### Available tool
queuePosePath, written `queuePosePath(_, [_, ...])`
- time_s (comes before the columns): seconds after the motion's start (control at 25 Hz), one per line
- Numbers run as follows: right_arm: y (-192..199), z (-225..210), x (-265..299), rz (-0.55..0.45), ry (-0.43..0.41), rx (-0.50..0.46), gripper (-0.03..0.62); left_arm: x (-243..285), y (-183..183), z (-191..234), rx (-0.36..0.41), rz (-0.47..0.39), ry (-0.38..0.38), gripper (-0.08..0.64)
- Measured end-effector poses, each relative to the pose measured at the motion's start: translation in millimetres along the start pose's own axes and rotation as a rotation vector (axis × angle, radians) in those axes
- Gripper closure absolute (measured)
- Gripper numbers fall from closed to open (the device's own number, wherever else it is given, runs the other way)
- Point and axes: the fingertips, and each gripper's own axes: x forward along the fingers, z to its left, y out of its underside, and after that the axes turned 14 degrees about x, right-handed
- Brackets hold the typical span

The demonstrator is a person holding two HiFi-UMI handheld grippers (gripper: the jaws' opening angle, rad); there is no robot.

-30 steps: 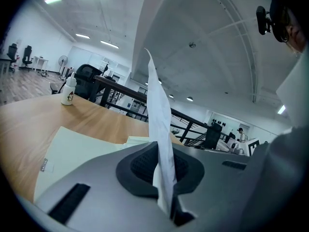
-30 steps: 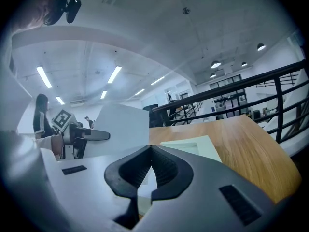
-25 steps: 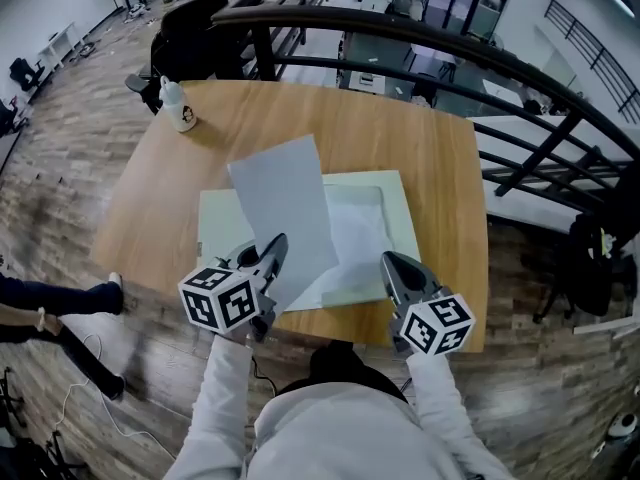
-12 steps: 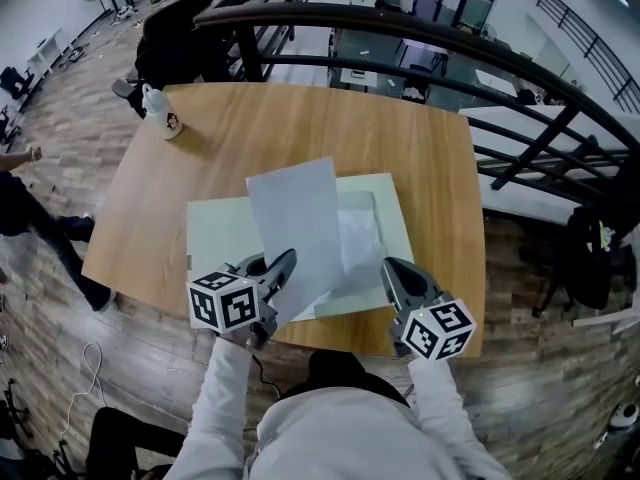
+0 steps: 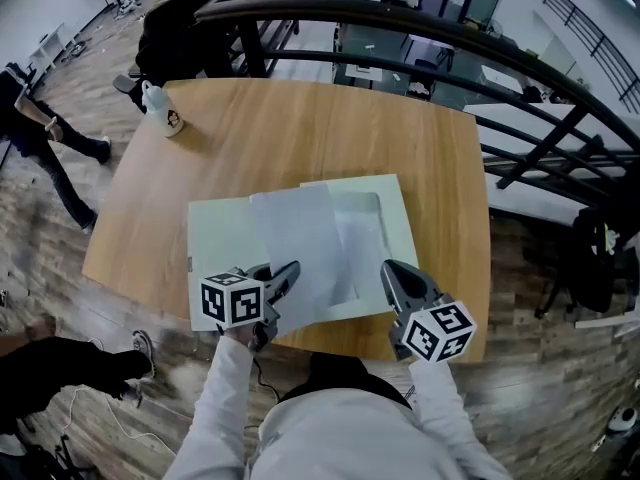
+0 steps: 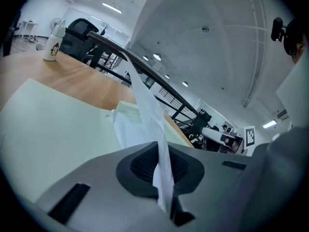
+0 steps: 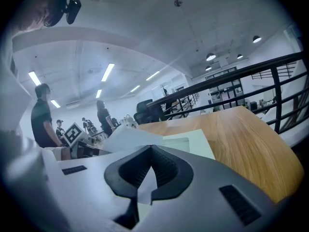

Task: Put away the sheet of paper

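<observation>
The white sheet of paper lies low over the open pale green folder on the wooden table. My left gripper is shut on the sheet's near edge. In the left gripper view the paper runs up from between the closed jaws of that gripper, above the folder. My right gripper sits at the folder's near right edge. Seen from the right gripper view, its own jaws are closed with a thin pale sliver pinched between them, apparently the folder's clear flap.
A small white bottle stands at the table's far left corner. A dark curved railing runs behind and to the right of the table. A black chair is behind the bottle. A person walks on the floor at left.
The left gripper has sunk, and the sheet has dropped from a raised tilt to nearly flat over the folder. The right gripper has hardly moved. A person has walked along the left side.
</observation>
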Motion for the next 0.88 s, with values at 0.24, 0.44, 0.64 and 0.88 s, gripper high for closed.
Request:
queuePosePath(0.24, [3, -3, 7, 0.013, -0.001, 0.02, 0.565, 8, 10, 17, -0.056, 0.048, -0.035, 0.543])
queuePosePath(0.44, [4, -8, 7, 0.021, 0.001, 0.028, 0.565, 15, 16, 30, -0.084, 0.102, -0.078, 0.543])
queuePosePath(0.64, [2, -14, 9, 0.022, 0.004, 0.034, 0.565, 23, 24, 41, -0.113, 0.15, -0.112, 0.543])
queuePosePath(0.88, [-1, -22, 8, 0.028, 0.003, 0.042, 0.566, 32, 31, 48, -0.14, 0.192, -0.139, 0.543])
